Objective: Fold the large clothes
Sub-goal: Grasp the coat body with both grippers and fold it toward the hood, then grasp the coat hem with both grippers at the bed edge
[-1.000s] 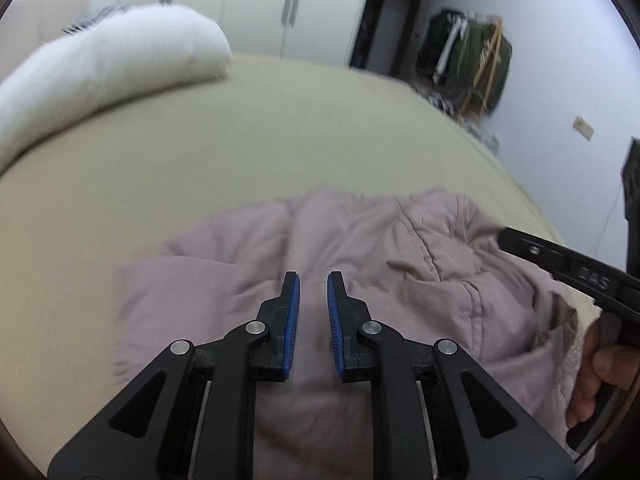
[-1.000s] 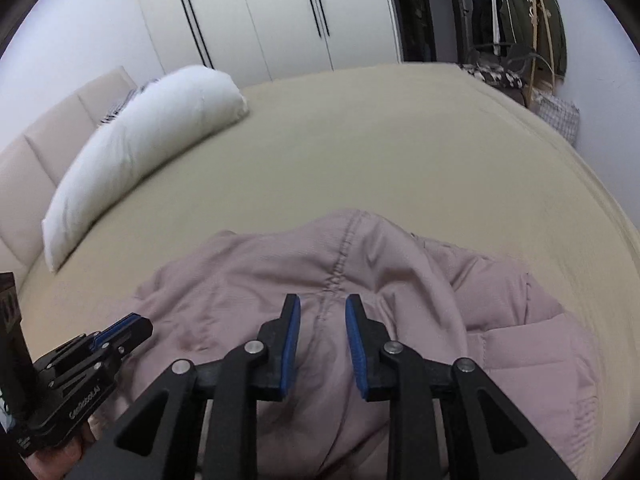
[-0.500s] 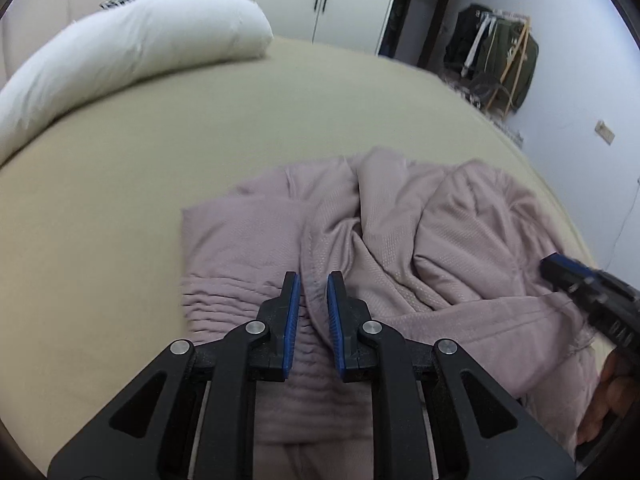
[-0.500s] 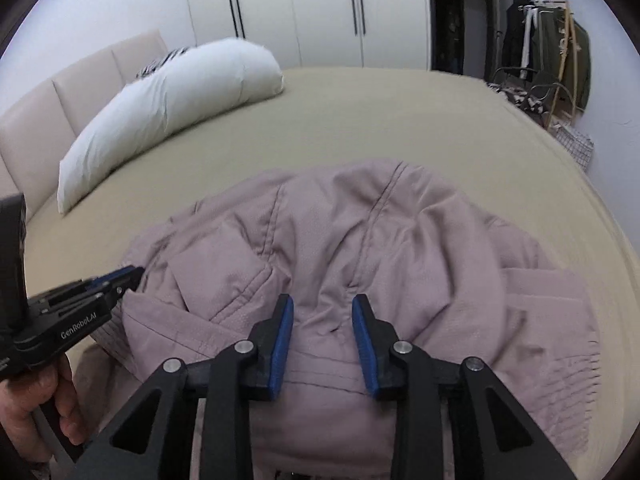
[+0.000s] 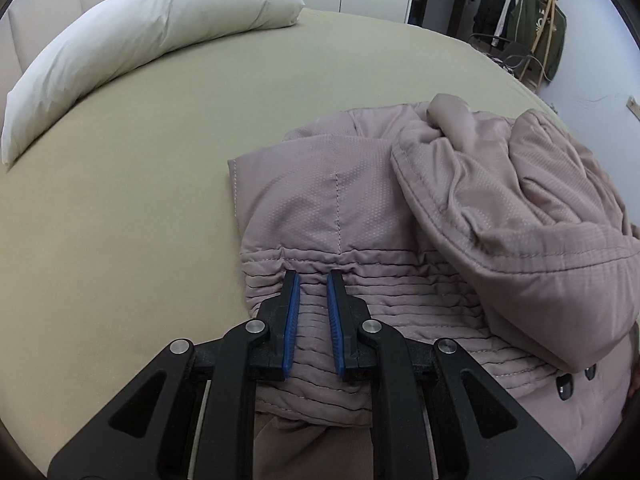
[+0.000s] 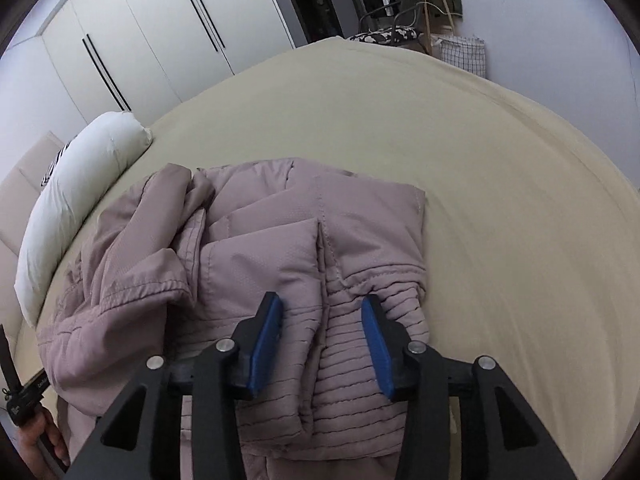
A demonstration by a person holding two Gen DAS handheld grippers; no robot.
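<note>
Both grippers' jaws gape over the mauve jacket (image 5: 360,208), seemingly unheld.

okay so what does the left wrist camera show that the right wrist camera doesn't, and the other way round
Left wrist only: dark snap buttons on the crumpled mauve padded jacket, and the narrowly open left gripper. Right wrist only: a white grid-patterned laundry bag, the black-and-white patterned chair cushion, and the wide-open right gripper. Both: the jacket, long white pillow, beige bed sheet, white wardrobe doors.
</note>
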